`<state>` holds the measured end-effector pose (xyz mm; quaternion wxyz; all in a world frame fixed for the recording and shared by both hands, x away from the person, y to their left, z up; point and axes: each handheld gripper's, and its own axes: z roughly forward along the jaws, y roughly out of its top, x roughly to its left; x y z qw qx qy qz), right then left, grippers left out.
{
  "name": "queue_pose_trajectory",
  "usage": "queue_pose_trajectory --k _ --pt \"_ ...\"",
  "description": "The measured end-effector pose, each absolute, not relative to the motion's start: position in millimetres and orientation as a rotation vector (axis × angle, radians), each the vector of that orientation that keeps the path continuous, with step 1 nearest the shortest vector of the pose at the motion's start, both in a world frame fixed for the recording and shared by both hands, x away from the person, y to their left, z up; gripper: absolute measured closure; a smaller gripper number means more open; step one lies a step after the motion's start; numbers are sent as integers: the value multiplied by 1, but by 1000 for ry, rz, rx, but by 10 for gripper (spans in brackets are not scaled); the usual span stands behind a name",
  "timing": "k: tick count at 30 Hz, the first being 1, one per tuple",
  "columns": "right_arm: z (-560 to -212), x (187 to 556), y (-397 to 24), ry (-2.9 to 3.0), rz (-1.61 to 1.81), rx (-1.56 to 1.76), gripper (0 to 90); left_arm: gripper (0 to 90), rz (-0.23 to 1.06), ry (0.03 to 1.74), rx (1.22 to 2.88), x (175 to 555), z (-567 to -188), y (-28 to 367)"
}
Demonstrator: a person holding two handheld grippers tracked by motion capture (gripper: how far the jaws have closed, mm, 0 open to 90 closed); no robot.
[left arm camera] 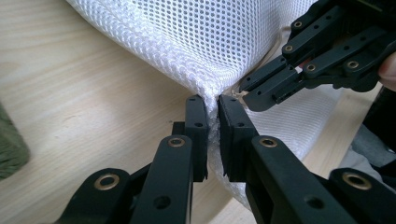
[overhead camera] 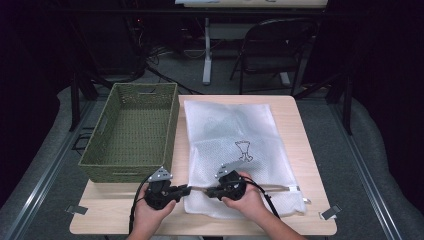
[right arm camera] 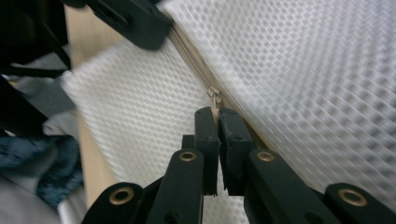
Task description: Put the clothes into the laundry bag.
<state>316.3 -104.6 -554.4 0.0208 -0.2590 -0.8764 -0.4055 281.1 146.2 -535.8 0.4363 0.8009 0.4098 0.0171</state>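
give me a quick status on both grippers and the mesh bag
Left gripper shut on mesh bag corner. Right gripper shut on zipper pull. Bag flat on table, basket beside it, nothing in the way.

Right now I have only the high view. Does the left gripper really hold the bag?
Observer: Yes. The left gripper is shut on a pinched fold at the edge of the bag.
Operator: And the right one?
Observer: The right gripper is shut on the zipper pull.
Operator: Do the two grippers touch?
Observer: It seems not. In the left gripper view their tips look close but apart.
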Motion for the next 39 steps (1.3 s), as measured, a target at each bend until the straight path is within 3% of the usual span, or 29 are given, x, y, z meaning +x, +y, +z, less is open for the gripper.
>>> queue_pose_trajectory --k 5,14,20,26,35,39 --pt "-554 313 -105 -2731 -1256 -793 872 775 14 1026 1976 282 -538 147" --pt "-554 312 -105 -2733 -1257 -785 871 548 -34 1053 1998 289 -550 140" --pt "-554 312 -105 -2732 -1257 -780 871 522 -59 1058 2004 295 -553 135" --pt "-554 312 -105 -2718 -1266 -789 871 547 -82 1058 1990 299 -553 134" --pt "-551 313 -106 -2699 -1314 -807 870 767 -74 1021 1967 299 -545 131" --pt "-549 313 -108 -2667 -1346 -833 869 802 -68 1012 1966 299 -541 130"
